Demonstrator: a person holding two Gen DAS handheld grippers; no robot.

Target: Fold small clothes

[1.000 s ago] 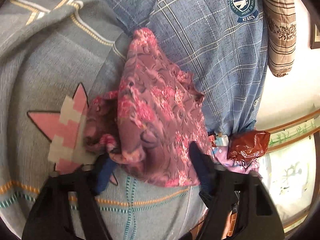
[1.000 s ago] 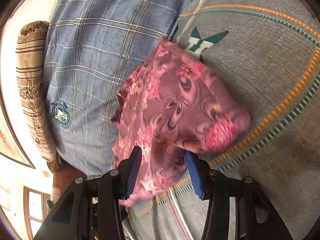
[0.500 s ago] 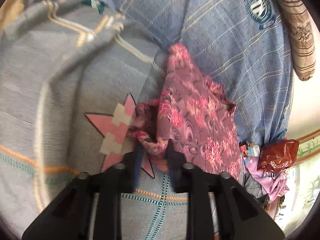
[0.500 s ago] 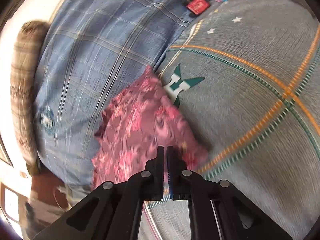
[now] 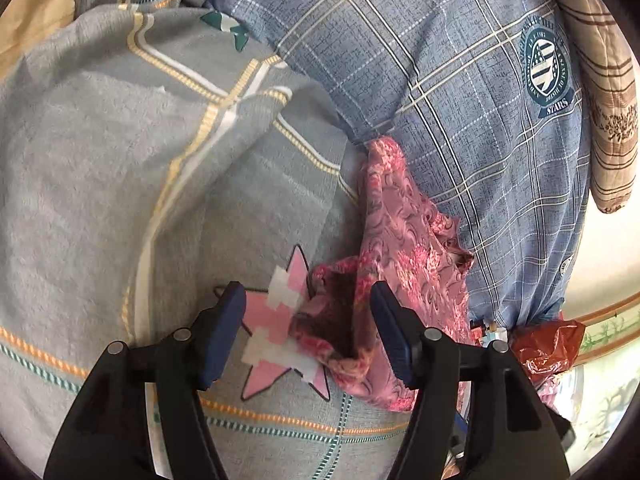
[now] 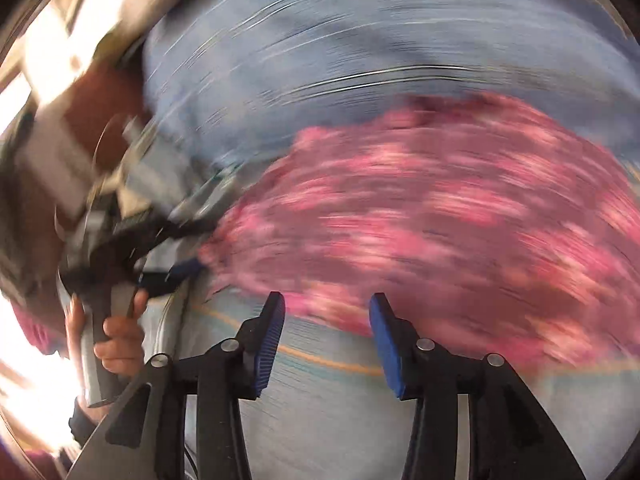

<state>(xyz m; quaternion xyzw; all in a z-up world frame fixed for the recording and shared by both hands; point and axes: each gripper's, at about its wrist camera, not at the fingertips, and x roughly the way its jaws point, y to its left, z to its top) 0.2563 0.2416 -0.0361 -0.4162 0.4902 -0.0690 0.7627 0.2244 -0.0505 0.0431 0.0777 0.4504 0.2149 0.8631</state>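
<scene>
A: Tongs first: the left tongs point(image 5: 306, 330) are opening, with a crumpled corner of the pink cloth point(image 5: 404, 248) between the pads but not pressed. The right tongs point(image 6: 326, 338) are opening too, with nothing between them; their view is much blurred.

B: Where is the cloth?

A: On the bed point(image 5: 100, 200), its far edge against the blue pillow point(image 5: 460, 92). I think it lies bunched there because the fold is only partly made; the corner probably needs a new grip.

B: Any containers?

A: Only a red bag point(image 5: 548, 348) beyond the bed edge. What is in it, I cannot tell.

B: And the person?

A: A hand point(image 6: 116, 340) holds the left handle.
</scene>
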